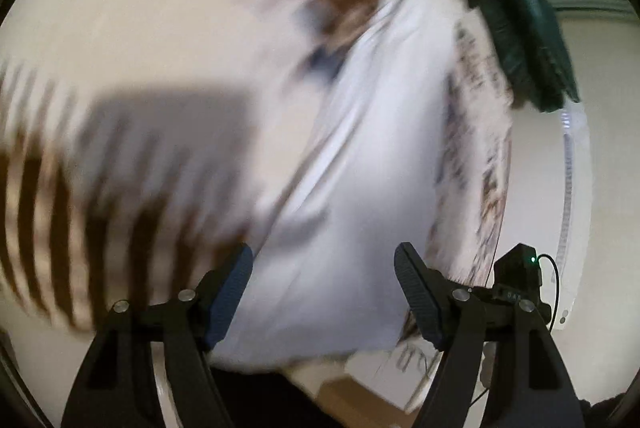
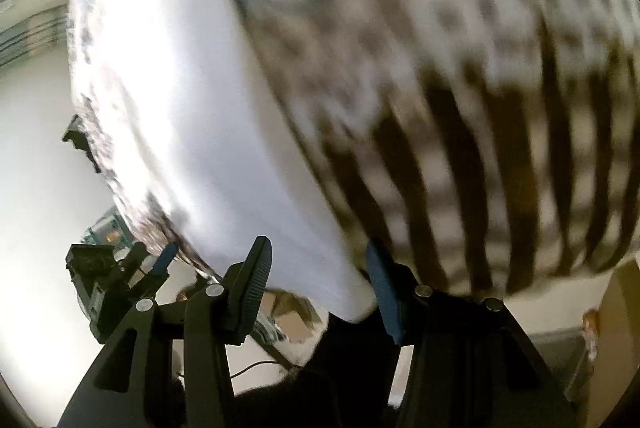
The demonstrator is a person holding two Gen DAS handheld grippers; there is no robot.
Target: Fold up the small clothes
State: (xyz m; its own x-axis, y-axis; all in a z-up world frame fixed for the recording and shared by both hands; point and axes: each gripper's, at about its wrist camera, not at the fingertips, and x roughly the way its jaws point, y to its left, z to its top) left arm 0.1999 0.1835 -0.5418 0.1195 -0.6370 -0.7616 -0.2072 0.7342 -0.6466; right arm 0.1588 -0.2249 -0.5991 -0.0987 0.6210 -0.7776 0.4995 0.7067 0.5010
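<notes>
A white garment (image 1: 360,147) lies on a cream cloth with brown stripes (image 1: 60,228); both views are blurred by motion. My left gripper (image 1: 323,292) is open just above the garment's near edge, nothing between its pads. In the right wrist view the same white garment (image 2: 192,115) runs from the top left down to my right gripper (image 2: 318,288), which is open with the garment's corner lying between its fingers. The left gripper (image 2: 152,268) shows there at the lower left.
A dark green fabric item (image 1: 524,39) sits at the table's far right edge. A patterned cloth border (image 1: 480,155) runs beside the garment. The striped cloth (image 2: 480,167) fills the right. A cardboard box (image 2: 616,308) stands below right. Pale floor (image 2: 36,147) is left.
</notes>
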